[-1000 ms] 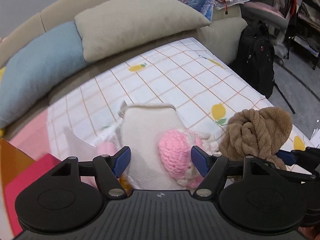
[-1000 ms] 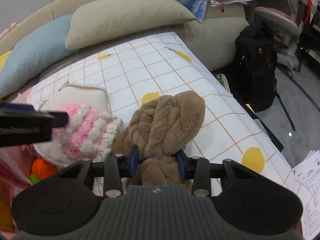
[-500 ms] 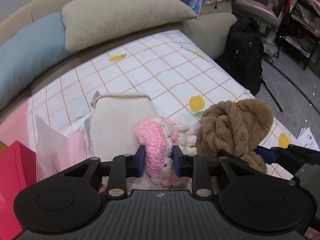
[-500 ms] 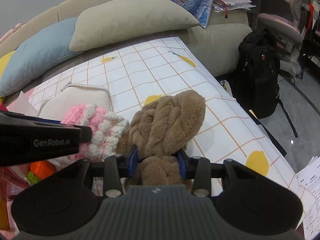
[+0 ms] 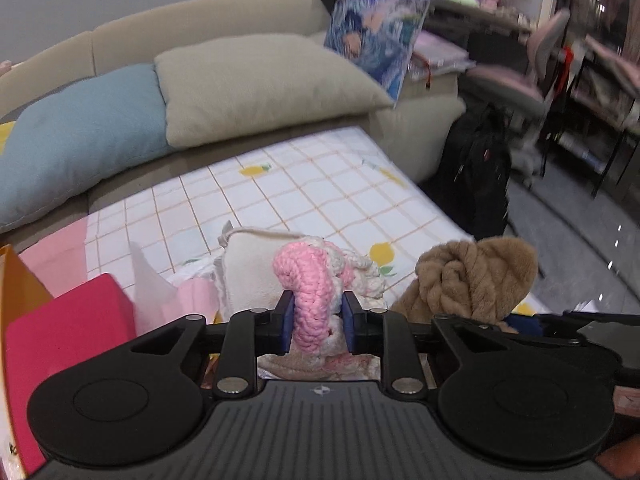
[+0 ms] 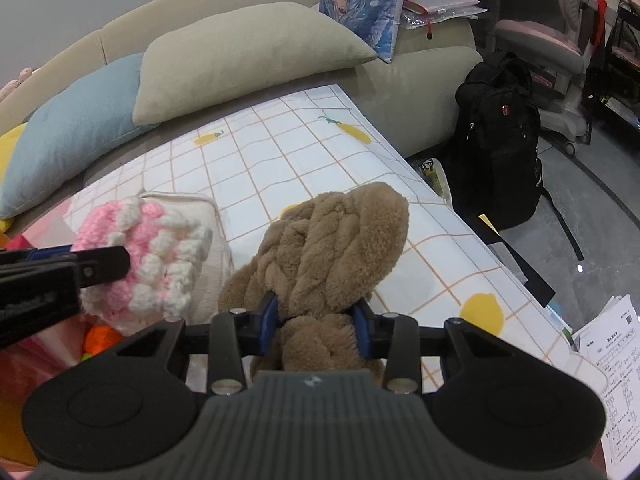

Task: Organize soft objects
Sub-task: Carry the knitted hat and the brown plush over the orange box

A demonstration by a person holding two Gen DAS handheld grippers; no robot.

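Checked cloth (image 6: 304,148) bare behind (both tongs gripping), right edge (image 6: 448,216) near

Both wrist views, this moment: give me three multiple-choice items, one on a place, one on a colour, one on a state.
1. The brown plush item lies, seen from the left wrist view:
A left of the pink knit
B right of the pink knit
C on the blue pillow

2. The pillow beside the blue one is:
A beige
B red
C black

3. The left gripper is:
A wide open
B shut on the pink knit
C out of view

B: brown plush item sits right of pink knit.
A: beige pillow adjoins blue pillow.
B: left gripper pads squeeze the yarn.
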